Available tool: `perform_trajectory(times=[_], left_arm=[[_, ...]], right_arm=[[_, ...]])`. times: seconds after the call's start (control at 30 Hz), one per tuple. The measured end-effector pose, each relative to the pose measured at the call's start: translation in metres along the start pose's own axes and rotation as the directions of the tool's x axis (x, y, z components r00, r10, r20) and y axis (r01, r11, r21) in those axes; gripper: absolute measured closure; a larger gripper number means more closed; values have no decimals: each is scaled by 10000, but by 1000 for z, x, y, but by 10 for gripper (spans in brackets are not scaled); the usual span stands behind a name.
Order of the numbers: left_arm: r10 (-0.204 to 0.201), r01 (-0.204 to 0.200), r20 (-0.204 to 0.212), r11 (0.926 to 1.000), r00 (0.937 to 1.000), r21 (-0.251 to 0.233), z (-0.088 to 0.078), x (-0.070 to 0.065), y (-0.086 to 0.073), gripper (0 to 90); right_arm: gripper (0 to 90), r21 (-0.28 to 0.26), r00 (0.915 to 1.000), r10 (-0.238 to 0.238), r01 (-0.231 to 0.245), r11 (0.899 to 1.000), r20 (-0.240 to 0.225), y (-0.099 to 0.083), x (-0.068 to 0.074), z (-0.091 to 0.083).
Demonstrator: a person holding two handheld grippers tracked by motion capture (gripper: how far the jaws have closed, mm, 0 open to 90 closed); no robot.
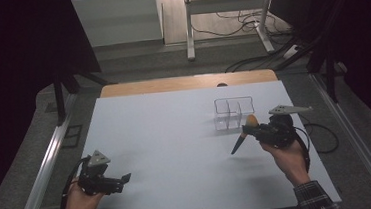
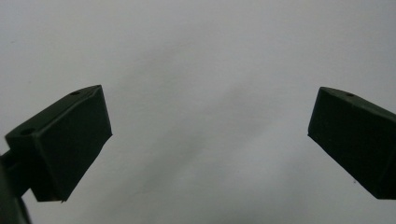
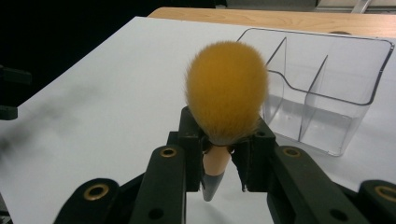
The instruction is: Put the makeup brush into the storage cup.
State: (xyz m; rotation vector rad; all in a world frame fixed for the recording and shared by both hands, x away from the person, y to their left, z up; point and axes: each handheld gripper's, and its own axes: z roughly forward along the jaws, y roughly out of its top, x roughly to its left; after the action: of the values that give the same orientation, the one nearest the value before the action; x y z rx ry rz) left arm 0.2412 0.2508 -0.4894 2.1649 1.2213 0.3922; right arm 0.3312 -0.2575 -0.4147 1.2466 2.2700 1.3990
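While its jaws are closed on the neck of the makeup brush [image 3: 226, 100], the right gripper [image 3: 223, 149] holds it in the air near the clear divided organizer [image 3: 327, 88]; placing it inside remains, and the left gripper [image 2: 210, 140] waits wide open, empty, over the white table [image 1: 176, 135]

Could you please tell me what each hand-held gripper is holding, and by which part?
The right hand-held gripper grips an orange-bristled makeup brush at its pale neck, just below the bristles. The left hand-held gripper stands open, holding nothing.
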Motion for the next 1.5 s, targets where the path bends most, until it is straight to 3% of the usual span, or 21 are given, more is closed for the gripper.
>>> perform_trajectory(times=[0.17, 0.77, 1.5], left_arm=[[-40, 42, 231, 10000, 9997, -63, 4, -2, 0, 0], [-89, 86, 429, 9999, 9990, 85, 8, 0, -2, 0], [21, -22, 27, 9989, 10000, 477, 3, 2, -11, 0]], right_arm=[[733, -65, 10000, 53, -52, 10000, 49, 1, -4, -3], [733, -399, 9990, 264, -249, 9989, 353, 10, -22, -21], [733, -832, 9970, 429, -374, 9958, 649, 28, -37, -40]])
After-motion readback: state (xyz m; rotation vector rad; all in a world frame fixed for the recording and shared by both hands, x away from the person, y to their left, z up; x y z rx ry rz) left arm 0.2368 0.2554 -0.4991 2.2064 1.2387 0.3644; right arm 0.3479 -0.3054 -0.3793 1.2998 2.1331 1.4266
